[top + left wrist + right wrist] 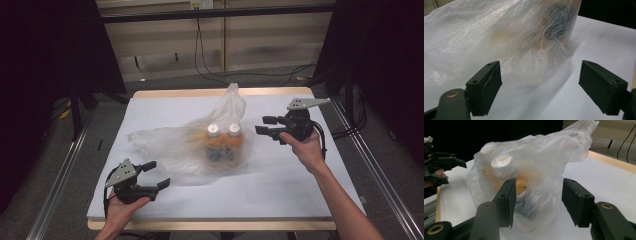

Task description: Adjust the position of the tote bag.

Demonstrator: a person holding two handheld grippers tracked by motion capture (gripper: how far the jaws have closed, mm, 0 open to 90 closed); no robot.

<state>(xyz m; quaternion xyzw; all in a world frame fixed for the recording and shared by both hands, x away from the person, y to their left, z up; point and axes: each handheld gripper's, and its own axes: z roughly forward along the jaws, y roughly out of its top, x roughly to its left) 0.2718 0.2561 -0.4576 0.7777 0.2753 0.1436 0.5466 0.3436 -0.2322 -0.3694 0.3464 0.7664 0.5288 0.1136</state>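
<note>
A clear plastic bag [200, 140] lies on the white table [300, 180] with two orange bottles [224, 142] with white caps standing inside it. My left gripper [156, 174] is open at the bag's near left, its jaws apart and empty, facing the crinkled bag [499, 42]. My right gripper [266, 125] is open just right of the bag, held in a hand. In the right gripper view the bag [536, 165] and the bottle caps [501, 161] sit straight ahead of the spread jaws, and the left gripper [451, 168] shows far left.
The table has a wooden rim [220, 92] at the far edge. Metal rails [60, 175] run along both sides. Black cables [210, 65] hang over the floor behind the table. Bare tabletop lies in front of the bag.
</note>
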